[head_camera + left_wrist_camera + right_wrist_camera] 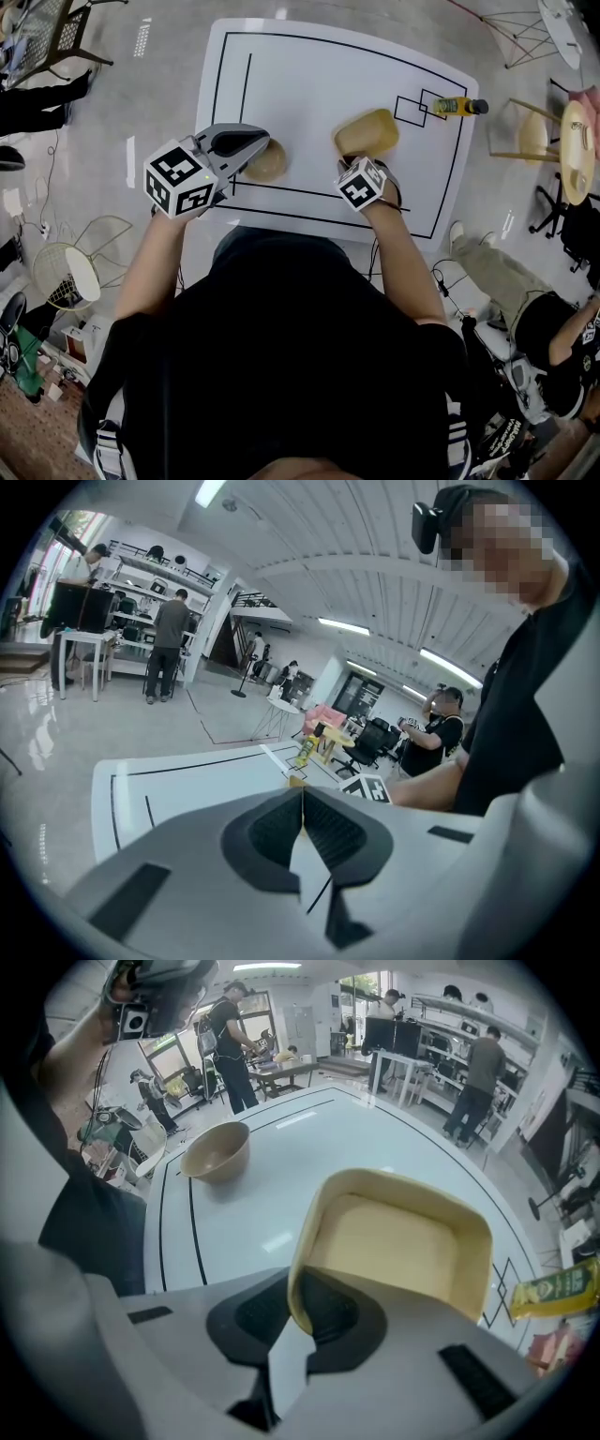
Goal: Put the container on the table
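Held tilted: tan rectangular plastic container (394, 1251), near rim pinched in the right claw (300, 1314), over the middle of the white surface (309, 75); resting on it or just above, cannot tell. To its left, round brown bowl (267, 161), with the left claw (255, 142) hovering at it, clenched on nothing. At the far corner, yellow bottle (455, 106), well apart. Likely risks: letting go while tipped, so may rock or roll onto its side; thin rim grip, so could slip or swing on the way down
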The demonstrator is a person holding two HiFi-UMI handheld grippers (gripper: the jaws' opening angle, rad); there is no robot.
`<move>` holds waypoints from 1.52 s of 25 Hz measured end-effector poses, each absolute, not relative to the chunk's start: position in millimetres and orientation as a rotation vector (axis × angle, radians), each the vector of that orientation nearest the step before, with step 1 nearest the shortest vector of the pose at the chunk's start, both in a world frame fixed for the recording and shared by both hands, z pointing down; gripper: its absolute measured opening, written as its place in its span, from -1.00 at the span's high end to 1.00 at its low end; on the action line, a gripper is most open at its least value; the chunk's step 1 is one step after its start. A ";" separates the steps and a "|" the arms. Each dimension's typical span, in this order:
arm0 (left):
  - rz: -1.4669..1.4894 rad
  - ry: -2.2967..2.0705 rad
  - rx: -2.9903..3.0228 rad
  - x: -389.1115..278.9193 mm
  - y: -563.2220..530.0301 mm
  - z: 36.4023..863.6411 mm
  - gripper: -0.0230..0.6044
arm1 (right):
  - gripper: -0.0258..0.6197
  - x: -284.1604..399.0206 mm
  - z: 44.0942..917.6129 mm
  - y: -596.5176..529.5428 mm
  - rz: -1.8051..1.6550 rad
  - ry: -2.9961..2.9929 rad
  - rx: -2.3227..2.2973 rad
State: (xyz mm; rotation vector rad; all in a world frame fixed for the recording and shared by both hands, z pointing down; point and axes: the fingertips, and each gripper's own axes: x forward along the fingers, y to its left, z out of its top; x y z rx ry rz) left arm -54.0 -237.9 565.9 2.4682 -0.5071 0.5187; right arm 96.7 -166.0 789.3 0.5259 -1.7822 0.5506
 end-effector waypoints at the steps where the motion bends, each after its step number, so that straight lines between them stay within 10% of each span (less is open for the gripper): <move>1: 0.516 -0.499 2.468 -53.2 -237.6 565.9 0.90 | 0.83 96.8 790.2 -166.5 0.544 -1.779 0.525; 38: 0.517 -0.464 2.470 -50.2 -227.6 559.4 0.90 | 0.64 92.5 784.2 -169.4 0.557 -1.812 0.532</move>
